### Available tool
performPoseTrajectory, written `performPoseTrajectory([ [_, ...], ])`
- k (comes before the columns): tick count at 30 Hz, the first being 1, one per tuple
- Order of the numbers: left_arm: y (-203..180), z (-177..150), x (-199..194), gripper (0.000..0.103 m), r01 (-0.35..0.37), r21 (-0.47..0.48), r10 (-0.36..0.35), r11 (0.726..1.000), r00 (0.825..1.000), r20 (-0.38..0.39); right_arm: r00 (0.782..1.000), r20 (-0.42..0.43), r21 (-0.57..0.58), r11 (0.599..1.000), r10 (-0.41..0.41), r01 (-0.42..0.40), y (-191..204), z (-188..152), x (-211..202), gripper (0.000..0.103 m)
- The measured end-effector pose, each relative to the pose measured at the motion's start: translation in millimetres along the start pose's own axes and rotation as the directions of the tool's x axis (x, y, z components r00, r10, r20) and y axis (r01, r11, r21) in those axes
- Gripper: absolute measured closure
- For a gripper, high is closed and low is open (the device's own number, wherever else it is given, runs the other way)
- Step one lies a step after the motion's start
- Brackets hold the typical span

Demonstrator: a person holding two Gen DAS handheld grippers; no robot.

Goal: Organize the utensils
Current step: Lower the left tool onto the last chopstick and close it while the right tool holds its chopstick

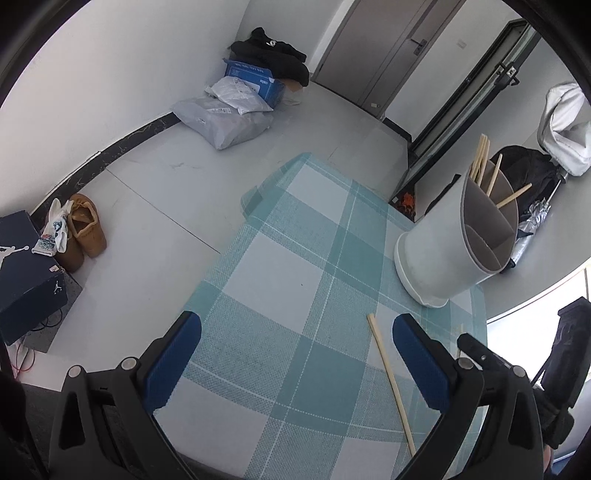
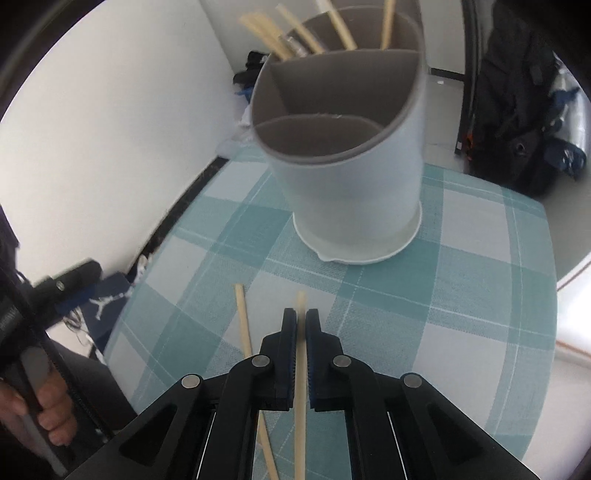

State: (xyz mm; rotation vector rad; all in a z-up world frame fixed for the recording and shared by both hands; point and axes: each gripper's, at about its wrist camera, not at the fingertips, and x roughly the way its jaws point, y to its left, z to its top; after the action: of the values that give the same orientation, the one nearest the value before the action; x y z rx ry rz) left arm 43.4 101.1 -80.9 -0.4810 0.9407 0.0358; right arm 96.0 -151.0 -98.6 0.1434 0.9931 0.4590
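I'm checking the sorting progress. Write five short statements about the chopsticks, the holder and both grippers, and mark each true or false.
1. The right gripper is shut on a chopstick. True.
2. The left gripper holds a chopstick. False: it is open and empty, over the checked tablecloth.
3. The utensil holder lies on its side. False: it stands upright on the cloth.
4. Chopsticks already stand in the holder's rear compartment. True.
5. No chopstick remains on the cloth. False: a loose chopstick lies beside the right gripper.
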Motion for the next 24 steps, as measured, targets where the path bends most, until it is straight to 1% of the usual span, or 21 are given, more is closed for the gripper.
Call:
performPoseTrajectory([
  [4,-12.9,-8.2,12.3,0.001,-0.015,0.037,0.017,0.999,0.998,-0.053,0.998,0.045,0.13,0.99,0.052,-0.058,-27.6,-1.1,-10.0,0.099],
  [7,-23.4,-13.4,22.9,0.001,-0.042,0.073,0.048,0.996,0.995,-0.087,0.993,0.09,0.188,0.977,0.082,-0.098,-42.6,-1.6,-19.6,0.099],
  [9,-27.6,-15.7,28.6,0.001,-0.04,0.086,0.049,0.995,0.993,-0.109,0.989,0.112,0.224,0.967,0.1,-0.124,-53.0,-3.0,-25.6,0.099],
  [12,-37.5,-17.1,40.4,0.001,-0.057,0.103,0.071,0.993,0.988,-0.138,0.979,0.155,0.288,0.942,0.134,-0.174,-71.0,-3.5,-36.1,0.099],
  [15,-48.1,-15.5,48.7,0.001,-0.079,0.121,0.096,0.99,0.985,-0.14,0.973,0.186,0.3,0.936,0.134,-0.186,-78.3,-2.8,-44.7,0.099],
  [18,-59.4,-12.5,56.2,0.001,-0.107,0.168,0.131,0.98,0.981,-0.144,0.97,0.206,0.295,0.936,0.133,-0.191,-81.5,-3.5,-50.0,0.099],
  [20,-64.5,-11.9,61.4,0.002,-0.15,0.211,0.182,0.966,0.973,-0.14,0.969,0.208,0.287,0.939,0.13,-0.188,-86.7,-7.6,-56.2,0.099],
  [22,-66.5,-11.9,66.0,0.009,-0.172,0.234,0.208,0.957,0.968,-0.141,0.97,0.207,0.283,0.941,0.13,-0.187,-88.3,-9.9,-55.6,0.099],
  [23,-67.0,-12.1,68.1,0.011,-0.177,0.237,0.215,0.955,0.965,-0.148,0.969,0.209,0.283,0.94,0.135,-0.192,-88.1,-10.8,-58.0,0.099],
  [24,-67.9,-12.3,70.9,0.014,-0.18,0.234,0.22,0.955,0.963,-0.157,0.967,0.211,0.285,0.938,0.14,-0.198,-89.2,-10.8,-59.0,0.099],
])
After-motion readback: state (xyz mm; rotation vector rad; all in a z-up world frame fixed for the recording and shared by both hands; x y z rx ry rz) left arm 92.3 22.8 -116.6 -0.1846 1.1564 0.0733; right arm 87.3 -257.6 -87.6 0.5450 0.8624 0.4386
